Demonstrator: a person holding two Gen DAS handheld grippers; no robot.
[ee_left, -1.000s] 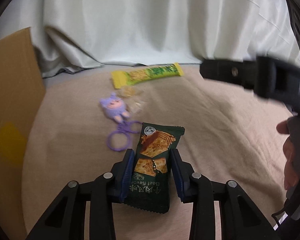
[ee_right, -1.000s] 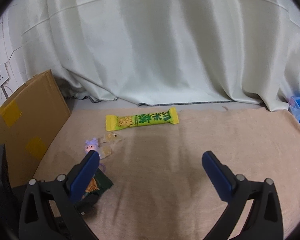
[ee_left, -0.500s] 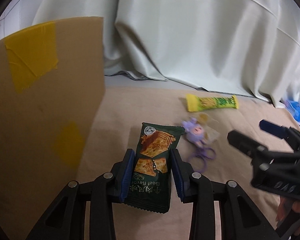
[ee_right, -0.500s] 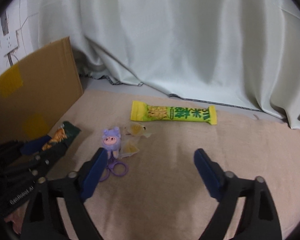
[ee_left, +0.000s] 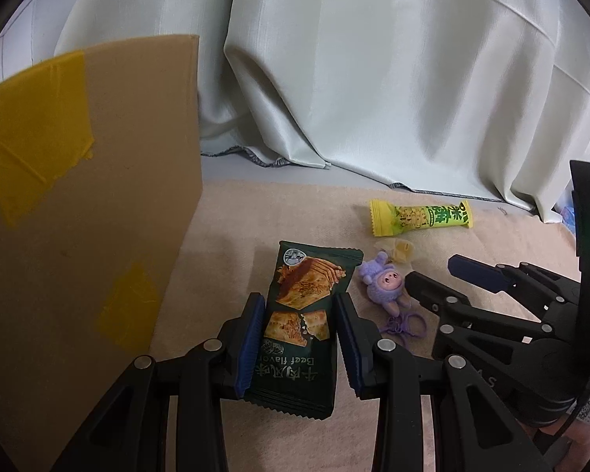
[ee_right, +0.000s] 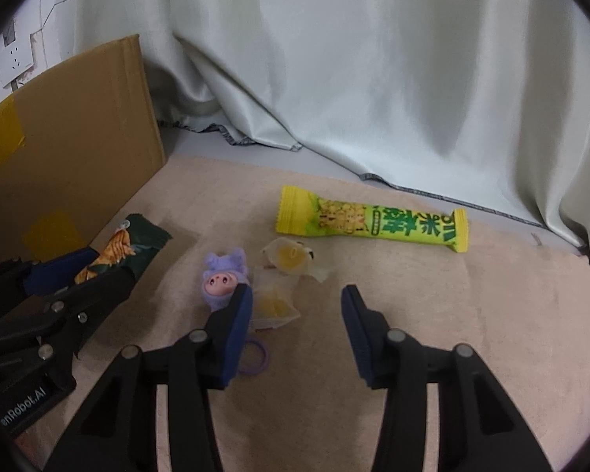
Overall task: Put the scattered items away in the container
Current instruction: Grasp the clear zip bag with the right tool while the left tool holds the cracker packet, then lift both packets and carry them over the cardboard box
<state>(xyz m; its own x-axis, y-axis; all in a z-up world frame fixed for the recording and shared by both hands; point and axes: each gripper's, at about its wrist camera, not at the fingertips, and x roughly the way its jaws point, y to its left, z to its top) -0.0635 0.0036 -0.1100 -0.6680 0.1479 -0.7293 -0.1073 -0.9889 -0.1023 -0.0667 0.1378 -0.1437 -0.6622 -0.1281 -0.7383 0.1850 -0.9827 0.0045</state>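
My left gripper (ee_left: 299, 303) is shut on a dark green beef-flavour snack packet (ee_left: 306, 295), held just above the beige cloth beside the cardboard box (ee_left: 78, 196). In the right wrist view the same packet (ee_right: 137, 240) sticks out of the left gripper (ee_right: 106, 265) next to the box (ee_right: 70, 165). My right gripper (ee_right: 297, 295) is closing, its pads touching nothing. Clear-wrapped yellow candies (ee_right: 287, 257) lie just ahead between its fingers. A purple plush keychain (ee_right: 222, 281) sits by its left finger. A yellow-green snack bar (ee_right: 373, 222) lies farther back.
A pale curtain (ee_right: 373, 78) hangs behind the beige cloth (ee_right: 452, 314). The tall box wall stands on the left, patched with yellow tape (ee_left: 31, 129). A wall socket (ee_right: 13, 63) shows at the far left. In the left wrist view the right gripper (ee_left: 432, 271) reaches in beside the keychain (ee_left: 385, 285).
The left gripper carried the packet leftward to the box wall. The right gripper dropped toward the candies and keychain, and its jaws narrowed.
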